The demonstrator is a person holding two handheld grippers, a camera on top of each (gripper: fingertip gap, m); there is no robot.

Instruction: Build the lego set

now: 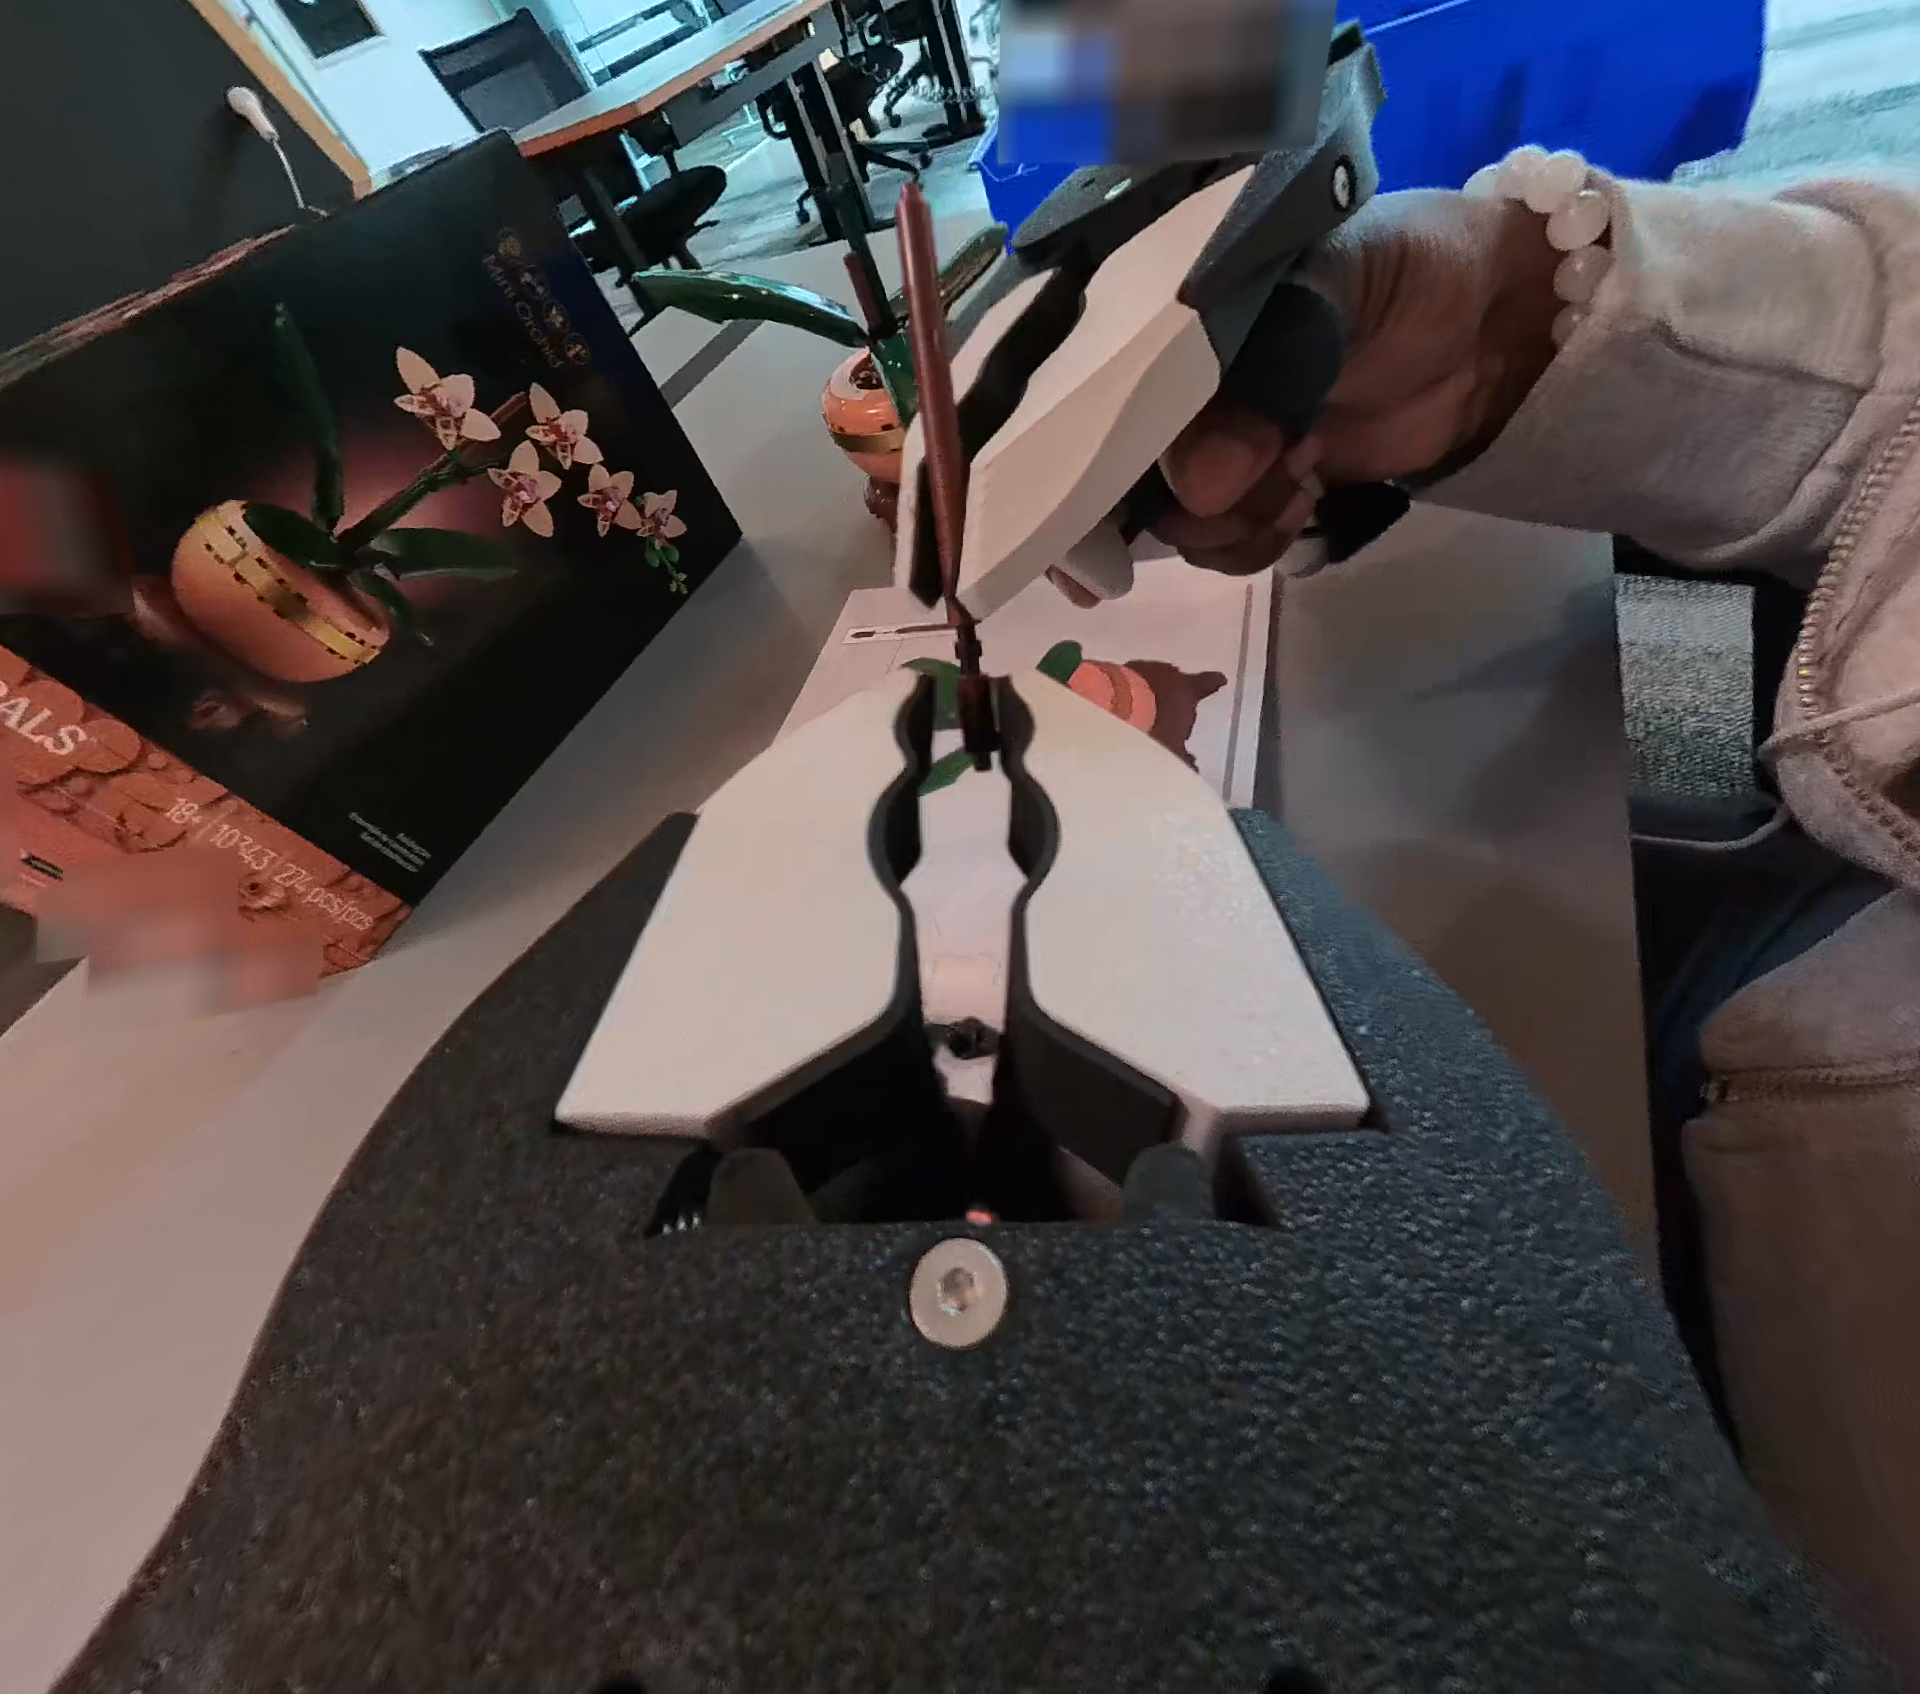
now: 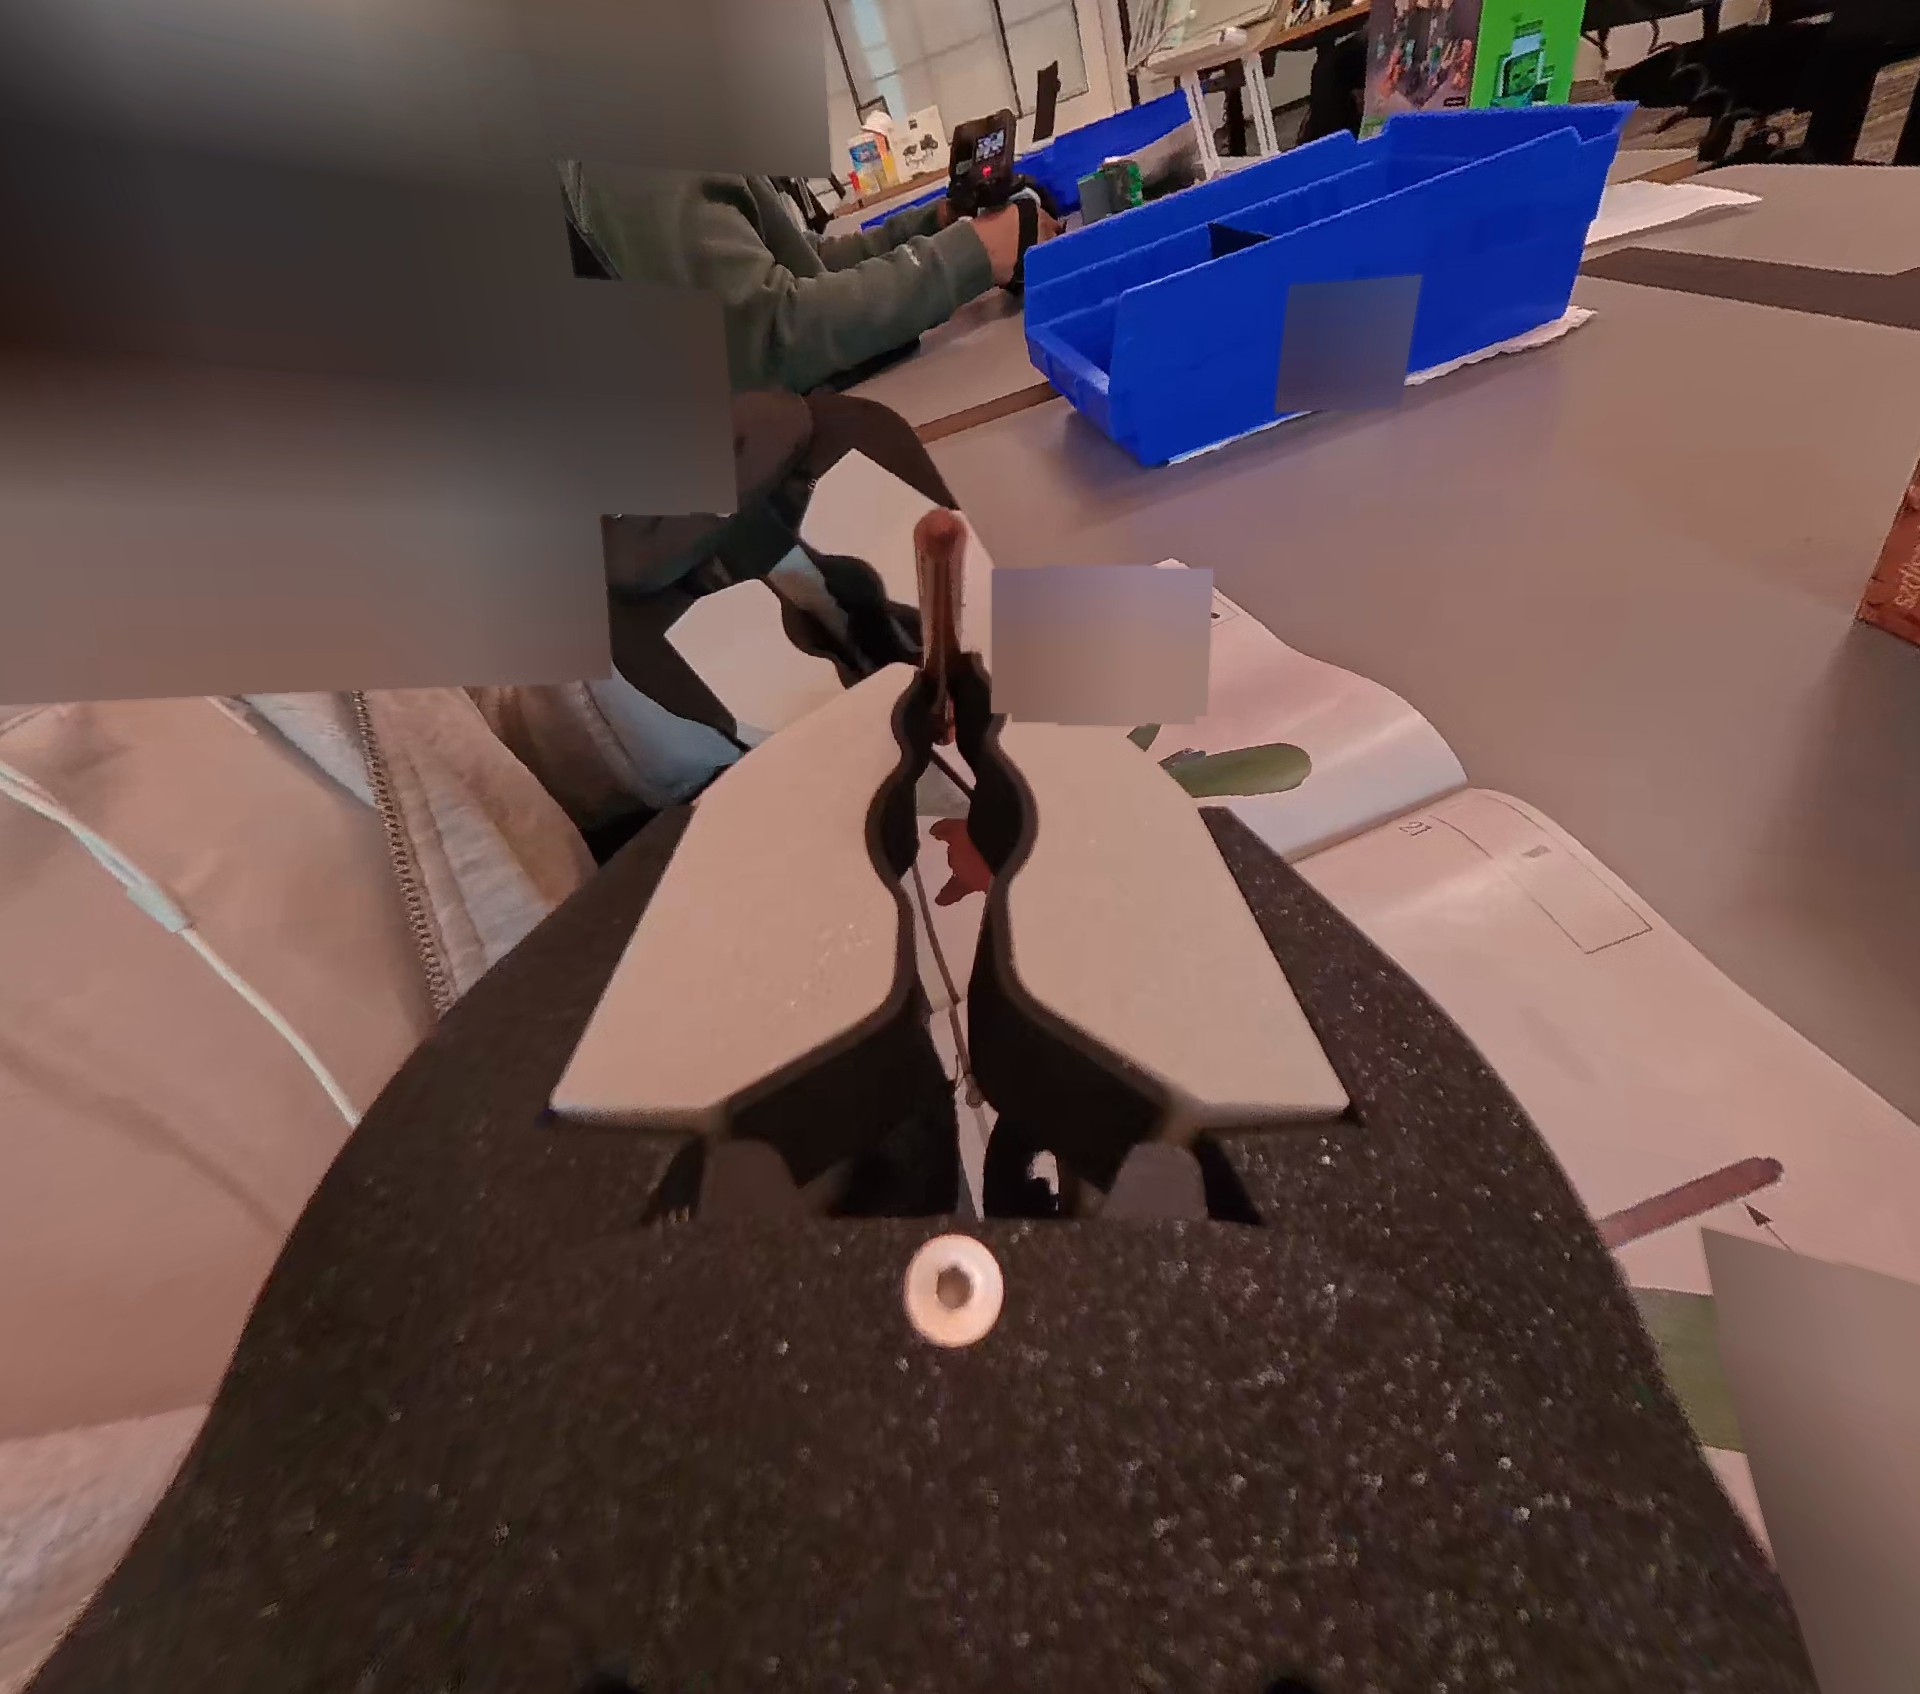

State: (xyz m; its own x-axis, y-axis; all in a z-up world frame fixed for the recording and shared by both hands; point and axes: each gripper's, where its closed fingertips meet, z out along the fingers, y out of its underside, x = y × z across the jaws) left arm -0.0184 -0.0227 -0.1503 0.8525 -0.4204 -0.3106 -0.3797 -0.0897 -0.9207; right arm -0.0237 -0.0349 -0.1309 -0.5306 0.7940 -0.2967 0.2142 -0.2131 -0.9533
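Over the open instruction booklet (image 1: 1143, 636) both grippers met, and much of the scene was lost: mosaic patches covered the top of the left wrist view and most of the right wrist view's left half, and the booklet's pages were largely hidden under the tools. Left gripper (image 1: 961, 714) had its tips pressed together on a short dark brown piece (image 1: 977, 714), held upright; what sort of piece it was could not be made out. Right gripper (image 1: 930, 579) came in from above, tilted steeply downward, its tips pinching a long reddish-brown stem rod (image 1: 932, 397) that stood nearly vertical, its lower end meeting the short piece at a thin pin. From the right wrist view that rod (image 2: 940, 595) poked up between the closed tips of the right gripper (image 2: 940, 709), blurred at the top. A hand (image 1: 1382, 397) in a pale sleeve with a bead bracelet (image 1: 1569, 231) wrapped the right tool's handle. Behind, a part-built pink pot with green leaves (image 1: 862, 408) sat on the grey table (image 1: 1455, 709), beside the orchid set box (image 1: 343, 501); blue bins (image 2: 1299, 294) stood well apart
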